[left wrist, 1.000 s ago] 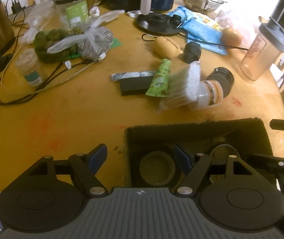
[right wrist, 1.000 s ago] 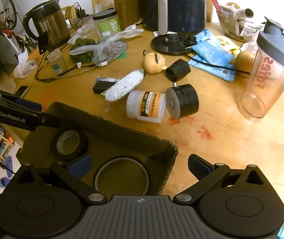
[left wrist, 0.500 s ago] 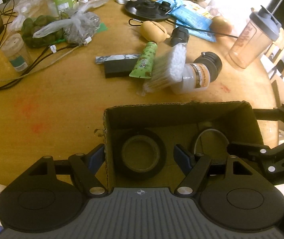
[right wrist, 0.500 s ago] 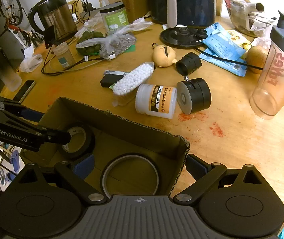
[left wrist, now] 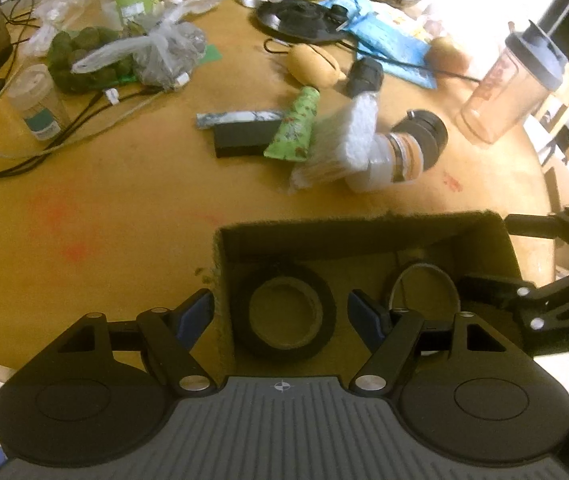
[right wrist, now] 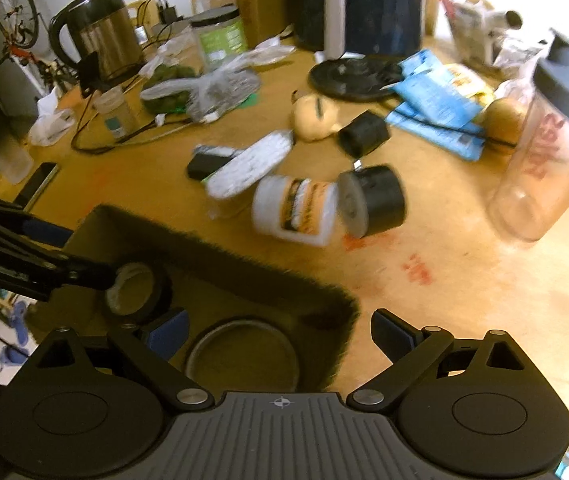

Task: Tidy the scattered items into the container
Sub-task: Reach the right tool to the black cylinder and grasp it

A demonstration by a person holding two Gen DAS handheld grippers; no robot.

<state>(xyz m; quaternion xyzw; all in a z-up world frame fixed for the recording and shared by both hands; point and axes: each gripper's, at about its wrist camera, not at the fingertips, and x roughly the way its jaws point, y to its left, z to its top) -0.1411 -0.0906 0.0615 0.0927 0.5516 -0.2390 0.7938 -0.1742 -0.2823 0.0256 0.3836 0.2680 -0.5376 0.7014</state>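
An open brown cardboard box [left wrist: 364, 226] stands at the near edge of the round wooden tabletop [left wrist: 104, 200], and both tongs straddle its walls. The left tongs [left wrist: 280, 314] are spread apart: one blue-padded finger sits outside the box's left wall, the other inside, with a black roll of tape [left wrist: 284, 314] lying flat on the box floor between them. The fingers do not touch the roll. The right tongs [right wrist: 278, 334] are apart too, straddling the box's right corner [right wrist: 324, 312], one finger inside and one outside over the bare tabletop. Below them in the box lies a thin grey ring [right wrist: 242, 354], just beside the tape roll [right wrist: 136, 290].

Beyond the box, well apart from both tongs, the scattered things lie in a cluster: a white plastic jar with an orange label [right wrist: 296, 210] on its side, touching a black cylinder [right wrist: 376, 200]; a clear pack of white cotton swabs [right wrist: 250, 164] leaning across a green tube [left wrist: 294, 128] and a flat black block [left wrist: 242, 140]; a smaller black cap [right wrist: 364, 132]; and a beige rounded object [right wrist: 314, 114]. The right-wrist view is blurred, so finer details of these are unclear.

Farther back stand a clear shaker bottle with a dark lid [right wrist: 548, 152], a steel kettle [right wrist: 102, 36] and a green-labelled jar [right wrist: 218, 34]
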